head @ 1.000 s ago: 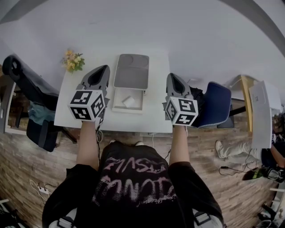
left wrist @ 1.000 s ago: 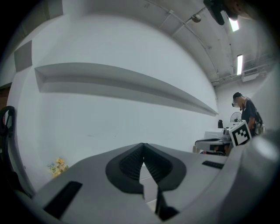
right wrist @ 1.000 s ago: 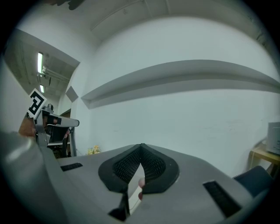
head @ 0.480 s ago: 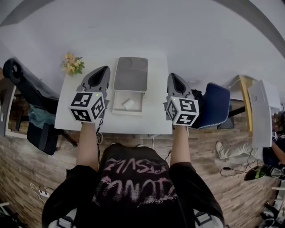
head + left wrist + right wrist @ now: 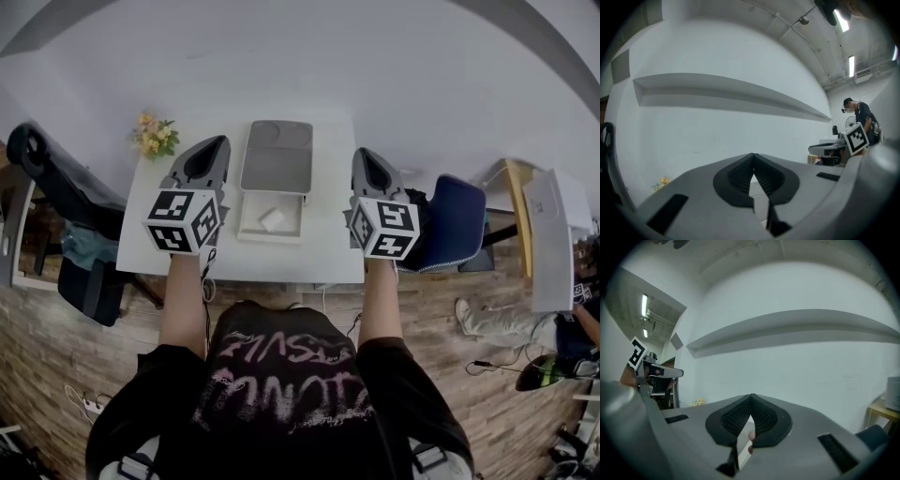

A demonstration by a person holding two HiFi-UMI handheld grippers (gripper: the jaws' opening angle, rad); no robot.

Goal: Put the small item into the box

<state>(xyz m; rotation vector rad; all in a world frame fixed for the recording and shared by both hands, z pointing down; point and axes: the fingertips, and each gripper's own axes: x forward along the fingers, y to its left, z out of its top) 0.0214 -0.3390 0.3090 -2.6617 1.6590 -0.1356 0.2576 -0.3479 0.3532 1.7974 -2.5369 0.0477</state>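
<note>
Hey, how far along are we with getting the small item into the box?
Looks done: the small white item lies inside the open box. Nothing is in hand: the left gripper and right gripper are shut and empty, either side of it. Left: perhaps closing the lid.

I saw a small bunch of yellow flowers at the far left corner of the white table. A blue chair stood just beside its right edge and a black chair at its left, on a wood-patterned floor.

No legible text; shirt print unreadable
</note>
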